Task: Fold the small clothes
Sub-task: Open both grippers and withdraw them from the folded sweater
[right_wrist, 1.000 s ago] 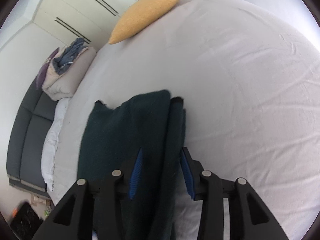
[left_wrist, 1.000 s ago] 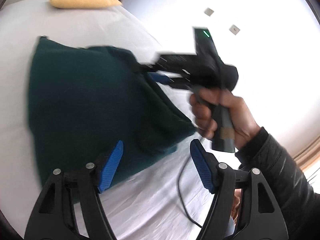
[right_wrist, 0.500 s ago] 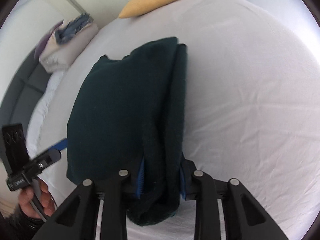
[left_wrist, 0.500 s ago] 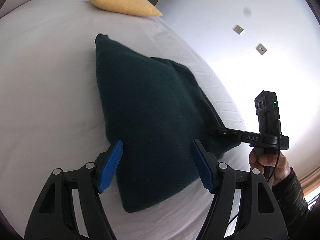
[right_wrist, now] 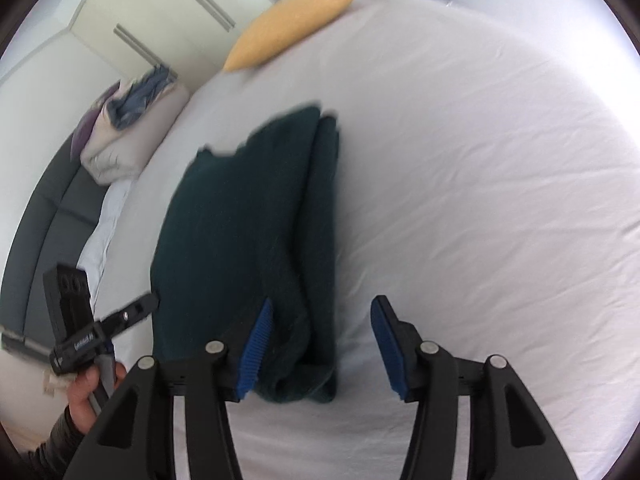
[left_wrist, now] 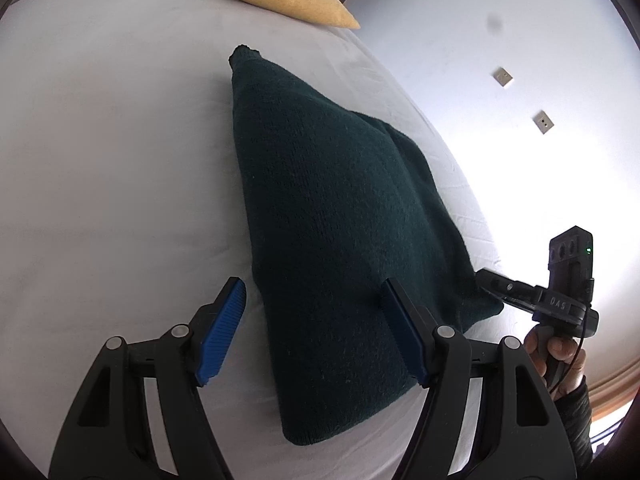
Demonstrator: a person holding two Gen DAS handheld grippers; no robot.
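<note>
Right gripper (right_wrist: 320,340) has just been opening to drop the folded sweater (right_wrist: 256,232), left gripper (left_wrist: 312,332) gaping empty beside it.

A home bedroom is indicated by a white-sheeted bed (right_wrist: 460,160), a yellow pillow (right_wrist: 292,24), cream wardrobe doors (right_wrist: 132,20) and bedding piled on a grey sofa (right_wrist: 44,236).

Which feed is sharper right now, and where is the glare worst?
Left wrist view: sharp, dark green sweater crisp, but the wall at right blows out white. Right wrist view: motion-blurred, sweater's far edge smeared, white sheet washed out at right.
</note>
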